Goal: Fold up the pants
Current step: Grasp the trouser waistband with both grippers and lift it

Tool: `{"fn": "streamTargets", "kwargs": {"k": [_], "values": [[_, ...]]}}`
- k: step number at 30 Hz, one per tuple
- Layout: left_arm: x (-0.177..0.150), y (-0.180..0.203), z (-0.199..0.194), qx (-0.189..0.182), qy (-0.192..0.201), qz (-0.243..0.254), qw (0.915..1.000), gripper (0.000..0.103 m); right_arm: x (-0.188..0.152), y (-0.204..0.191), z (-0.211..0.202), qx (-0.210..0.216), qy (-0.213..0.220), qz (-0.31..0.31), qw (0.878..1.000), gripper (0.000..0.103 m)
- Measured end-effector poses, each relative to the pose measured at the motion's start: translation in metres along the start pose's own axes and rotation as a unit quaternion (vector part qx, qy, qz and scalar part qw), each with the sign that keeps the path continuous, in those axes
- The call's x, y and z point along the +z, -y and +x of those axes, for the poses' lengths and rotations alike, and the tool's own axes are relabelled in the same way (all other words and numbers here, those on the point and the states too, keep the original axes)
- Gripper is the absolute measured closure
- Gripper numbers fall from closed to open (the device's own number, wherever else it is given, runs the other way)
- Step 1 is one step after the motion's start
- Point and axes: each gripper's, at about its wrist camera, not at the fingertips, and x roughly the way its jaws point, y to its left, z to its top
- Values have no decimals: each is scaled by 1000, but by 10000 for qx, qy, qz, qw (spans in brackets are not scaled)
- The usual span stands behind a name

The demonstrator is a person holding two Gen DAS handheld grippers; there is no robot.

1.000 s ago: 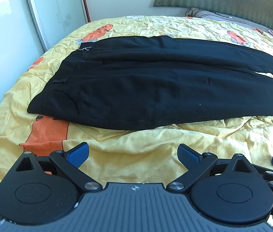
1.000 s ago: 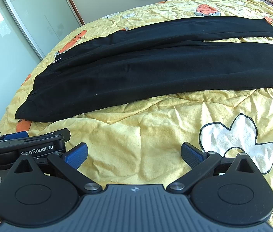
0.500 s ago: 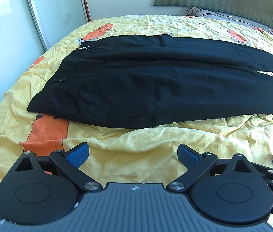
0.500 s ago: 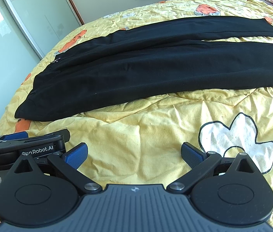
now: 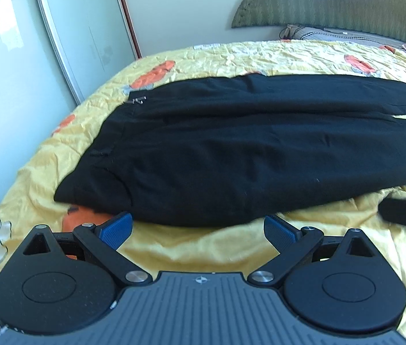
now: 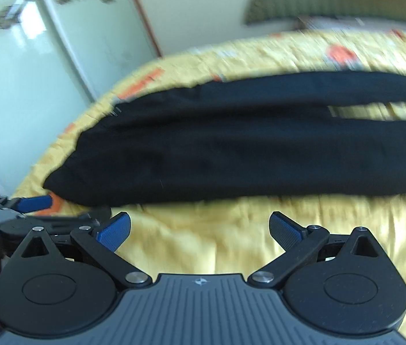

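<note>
Black pants spread across a yellow bedspread, both grippers at their near hem.

The bedspread (image 5: 275,54) carries the pants (image 5: 246,155), waistband toward its left edge. The left gripper (image 5: 197,230) and right gripper (image 6: 200,228) hover just before the pants' near edge, jaws wide apart, empty.

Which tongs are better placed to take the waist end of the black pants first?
Probably the left tongs: open, with a fingertip right at the near edge of the pants, near the waist end. The right tongs, also open, sit farther back over the yellow bedspread.
</note>
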Motion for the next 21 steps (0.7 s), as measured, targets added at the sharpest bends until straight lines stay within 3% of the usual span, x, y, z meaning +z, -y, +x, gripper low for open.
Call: {"fn": "streamTargets", "kwargs": {"k": [3,5,9,12,17,19,21], "values": [[14,-11,10,38,57,-113,9999,3,36,2,9,432,561,-677,9952,0],[25,-21,20,49,8,-250,9997,3,60,1,29,581,653,-1205,9889,0],[42,-43,43,94,-168,-591,9981,3,110,-2,96,685,119,-2217,9726,0],[50,-56,57,230,-215,-690,9971,3,147,6,149,891,-136,-2391,9668,0],[63,-68,76,352,-314,-598,9971,3,199,24,234,835,-412,-2592,9613,1],[70,-72,84,339,-342,-551,9973,3,215,33,265,995,-637,-2494,9612,9],[78,-74,93,380,-361,-489,9974,3,226,43,289,1161,-853,-2277,9630,27]]}}
